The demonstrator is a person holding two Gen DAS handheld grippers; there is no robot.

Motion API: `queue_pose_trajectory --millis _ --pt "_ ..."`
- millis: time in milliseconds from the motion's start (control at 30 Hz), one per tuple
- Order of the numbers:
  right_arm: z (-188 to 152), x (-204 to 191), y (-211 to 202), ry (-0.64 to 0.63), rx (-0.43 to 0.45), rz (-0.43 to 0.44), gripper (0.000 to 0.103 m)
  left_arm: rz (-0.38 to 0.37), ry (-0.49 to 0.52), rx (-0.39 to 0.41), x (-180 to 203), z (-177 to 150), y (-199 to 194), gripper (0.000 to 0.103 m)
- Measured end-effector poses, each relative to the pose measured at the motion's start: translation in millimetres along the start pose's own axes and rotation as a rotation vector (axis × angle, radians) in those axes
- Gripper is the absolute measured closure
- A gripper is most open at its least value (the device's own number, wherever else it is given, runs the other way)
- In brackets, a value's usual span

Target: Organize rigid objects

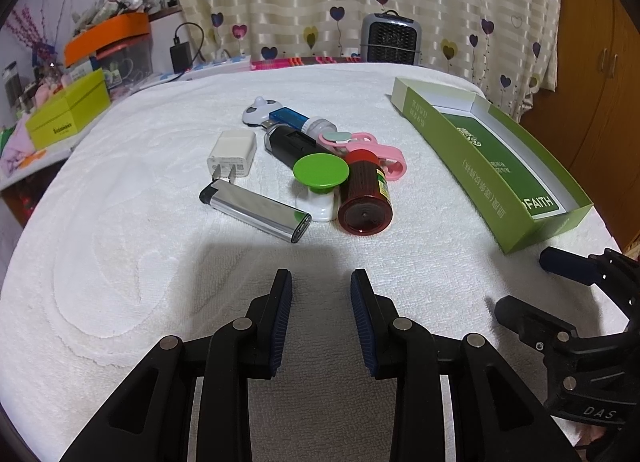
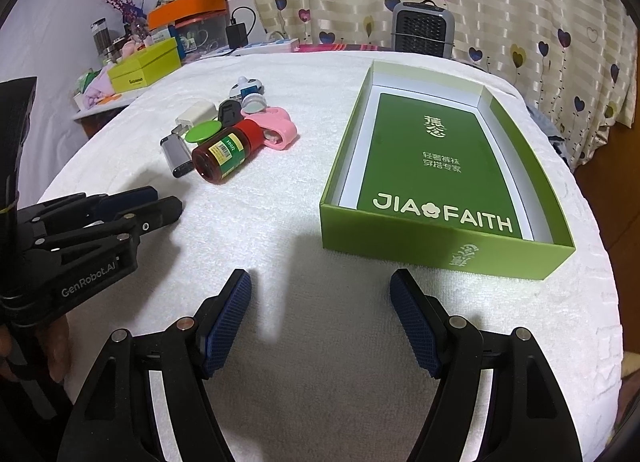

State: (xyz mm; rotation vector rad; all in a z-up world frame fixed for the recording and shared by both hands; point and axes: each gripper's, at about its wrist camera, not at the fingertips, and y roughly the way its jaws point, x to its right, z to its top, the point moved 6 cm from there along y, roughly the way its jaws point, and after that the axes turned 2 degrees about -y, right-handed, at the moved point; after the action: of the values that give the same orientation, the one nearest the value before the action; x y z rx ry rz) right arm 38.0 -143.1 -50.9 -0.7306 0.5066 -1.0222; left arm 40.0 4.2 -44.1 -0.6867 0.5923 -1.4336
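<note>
A small heap lies on the white towel: a silver lighter (image 1: pixel 256 211), a white charger plug (image 1: pixel 232 154), a green-topped white knob (image 1: pixel 319 174), a red-capped brown bottle (image 1: pixel 365 198) on its side, a pink clip (image 1: pixel 380 154), a black device (image 1: pixel 296 144) and a blue USB stick (image 1: pixel 288 117). My left gripper (image 1: pixel 321 278) hovers open and bare just in front of the heap. My right gripper (image 2: pixel 320 280) stands open and bare before the green box (image 2: pixel 404 238), whose inside holds nothing. The bottle (image 2: pixel 226 152) and heap lie to its left.
A grey heater (image 1: pixel 391 38) stands behind the towel by the heart-print curtain. A cluttered side table at the back left carries a lime box (image 1: pixel 68 114) and an orange-lidded tub (image 1: pixel 108 40). A wooden cabinet (image 1: pixel 600 74) is on the right. The towel (image 1: pixel 120 262) drops off at its rounded edges.
</note>
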Motion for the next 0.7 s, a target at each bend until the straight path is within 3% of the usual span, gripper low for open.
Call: queue_pose_trajectory --millis 333,700 --pt "1.4 -17.8 -19.2 -0.026 0.012 0.006 0.03 -0.017 -0.009 0.001 -4.1 -1.7 -12.1 0.073" --pt "35.0 -56.6 -35.5 -0.073 0.093 0.09 0.031 -0.062 -0.074 0.083 -39.4 23.2 -32.6 0.073"
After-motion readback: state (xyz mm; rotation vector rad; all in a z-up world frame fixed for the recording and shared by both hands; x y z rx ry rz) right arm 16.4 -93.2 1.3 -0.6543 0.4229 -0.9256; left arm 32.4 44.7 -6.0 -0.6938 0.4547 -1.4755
